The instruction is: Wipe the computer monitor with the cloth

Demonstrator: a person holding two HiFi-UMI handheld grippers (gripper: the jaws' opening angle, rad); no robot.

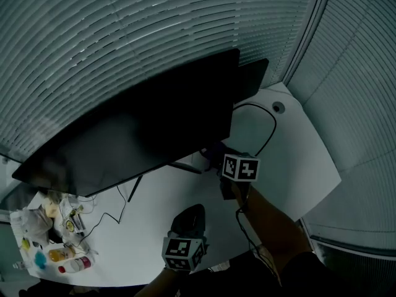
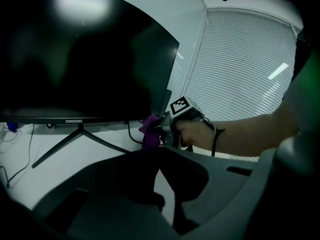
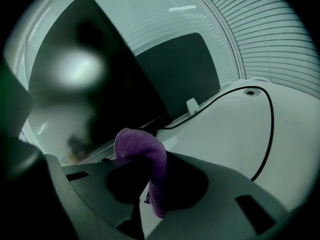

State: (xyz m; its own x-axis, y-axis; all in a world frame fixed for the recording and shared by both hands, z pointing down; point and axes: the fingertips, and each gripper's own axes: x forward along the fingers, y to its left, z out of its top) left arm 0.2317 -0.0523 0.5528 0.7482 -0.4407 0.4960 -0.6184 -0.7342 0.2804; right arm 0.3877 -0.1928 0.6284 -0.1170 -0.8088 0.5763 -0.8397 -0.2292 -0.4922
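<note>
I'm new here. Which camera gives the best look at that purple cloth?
The right gripper view: the purple cloth sits large and centred, pinched in the jaws of the right gripper. The left gripper view shows a small purple scrap beside a corner of the monitor; the head view barely shows it.

White desk [image 1: 297, 166]; black cable [image 1: 274, 124] on it; bottles [image 1: 74, 265] at its left edge; window blinds [image 1: 124, 36] behind

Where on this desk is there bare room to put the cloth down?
Bare desk lies right of the monitor, past the looping cable, and in front of the monitor's stand. The left end is crowded with bottles and bags.
</note>
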